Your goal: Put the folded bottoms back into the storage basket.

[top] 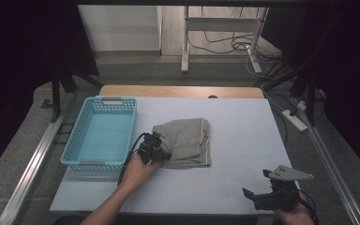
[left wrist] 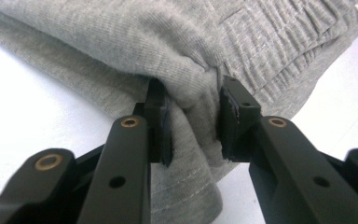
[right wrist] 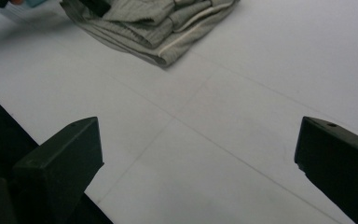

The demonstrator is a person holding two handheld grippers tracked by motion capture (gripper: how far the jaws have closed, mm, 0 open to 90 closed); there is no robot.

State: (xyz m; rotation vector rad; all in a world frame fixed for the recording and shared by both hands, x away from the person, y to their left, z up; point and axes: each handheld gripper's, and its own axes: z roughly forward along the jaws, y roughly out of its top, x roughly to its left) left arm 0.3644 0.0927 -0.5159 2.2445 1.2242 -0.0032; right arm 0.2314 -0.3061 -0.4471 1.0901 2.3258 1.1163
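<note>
The right gripper [top: 257,191] is resting at the near right corner of the white table [top: 243,136], its jaws spread wide with nothing between them. Farther in, the left gripper [left wrist: 193,119] is pinching a bunched fold at the near left edge of the folded grey garment [top: 187,140], jaws narrow, pads pressing the fabric. The garment is lying mid-table. Just left of it, the turquoise basket [top: 75,140] is standing, well clear of the grip.

A white counter [top: 243,140] with a wooden strip along its far edge carries 2 things: a light blue plastic basket [top: 101,133] at its left side, and just beside it, near the middle, a folded grey garment [top: 190,138] lying flat.
</note>
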